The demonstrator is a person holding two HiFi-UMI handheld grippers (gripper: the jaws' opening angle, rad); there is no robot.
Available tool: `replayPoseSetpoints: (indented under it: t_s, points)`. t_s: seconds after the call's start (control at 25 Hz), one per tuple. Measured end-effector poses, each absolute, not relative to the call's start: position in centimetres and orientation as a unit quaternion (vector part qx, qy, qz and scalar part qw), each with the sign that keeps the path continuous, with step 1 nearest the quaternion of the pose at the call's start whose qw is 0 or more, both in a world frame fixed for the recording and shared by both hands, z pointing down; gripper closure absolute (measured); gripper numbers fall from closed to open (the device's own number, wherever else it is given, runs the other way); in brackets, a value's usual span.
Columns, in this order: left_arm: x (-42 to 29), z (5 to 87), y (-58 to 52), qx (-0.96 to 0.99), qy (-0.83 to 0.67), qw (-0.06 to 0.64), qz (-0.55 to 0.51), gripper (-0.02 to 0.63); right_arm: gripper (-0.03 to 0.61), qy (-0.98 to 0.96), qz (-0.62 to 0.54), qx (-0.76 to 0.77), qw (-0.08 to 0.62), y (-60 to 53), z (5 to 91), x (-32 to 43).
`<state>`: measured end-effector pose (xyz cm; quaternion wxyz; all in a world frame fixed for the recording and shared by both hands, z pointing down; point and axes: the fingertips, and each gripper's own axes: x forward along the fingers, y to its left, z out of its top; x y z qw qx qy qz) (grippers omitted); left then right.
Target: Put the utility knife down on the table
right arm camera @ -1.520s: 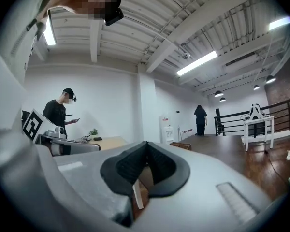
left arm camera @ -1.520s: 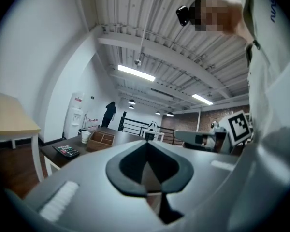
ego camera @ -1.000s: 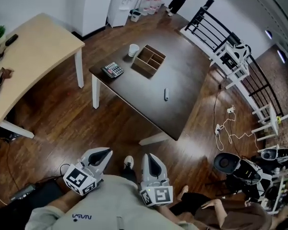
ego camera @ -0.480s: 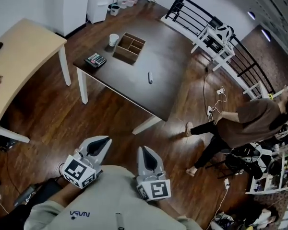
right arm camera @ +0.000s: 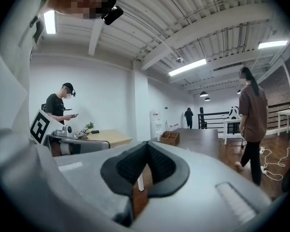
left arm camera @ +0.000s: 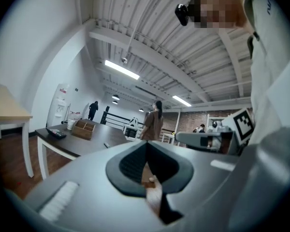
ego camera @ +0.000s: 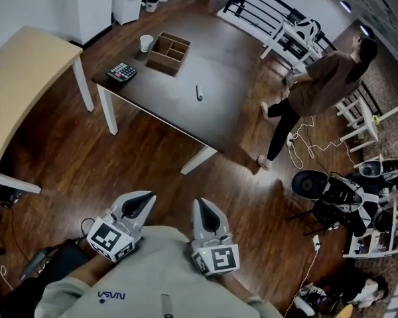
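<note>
The utility knife (ego camera: pixel 199 93), a small grey stick, lies on the dark table (ego camera: pixel 225 71) far ahead of me; in the left gripper view the knife (left arm camera: pixel 106 145) is a tiny sliver on that table. My left gripper (ego camera: pixel 144 197) and right gripper (ego camera: pixel 201 203) are held close to my chest, side by side, pointing toward the table over bare floor. In both gripper views the black pads meet with nothing between them: left gripper (left arm camera: pixel 146 144), right gripper (right arm camera: pixel 147 144). Neither gripper is near the knife.
On the table stand a wooden divider box (ego camera: pixel 168 52), a calculator (ego camera: pixel 121 71) and a white cup (ego camera: pixel 146 43). A light wood table (ego camera: pixel 26 71) is at the left. A person in brown (ego camera: pixel 315 81) walks right of the dark table. A black chair (ego camera: pixel 328 191) and cables lie at the right.
The table has shifted left and up in the head view as I moved. The person in brown went from low at the lower right to walking beside the table. Both grippers stay shut.
</note>
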<state>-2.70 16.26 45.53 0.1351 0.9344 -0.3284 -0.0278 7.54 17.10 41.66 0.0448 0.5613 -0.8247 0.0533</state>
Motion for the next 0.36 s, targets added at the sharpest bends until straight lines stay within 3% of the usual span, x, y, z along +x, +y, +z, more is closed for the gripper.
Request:
replayPoseSetpoints:
  t_s: [0.36]
  points:
    - [-2.09,45.93,16.72,0.937,-0.321,0.137,-0.025,0.615,0.58,-0.824,0.052,0.562,0.054,17.61,42.36,8.24]
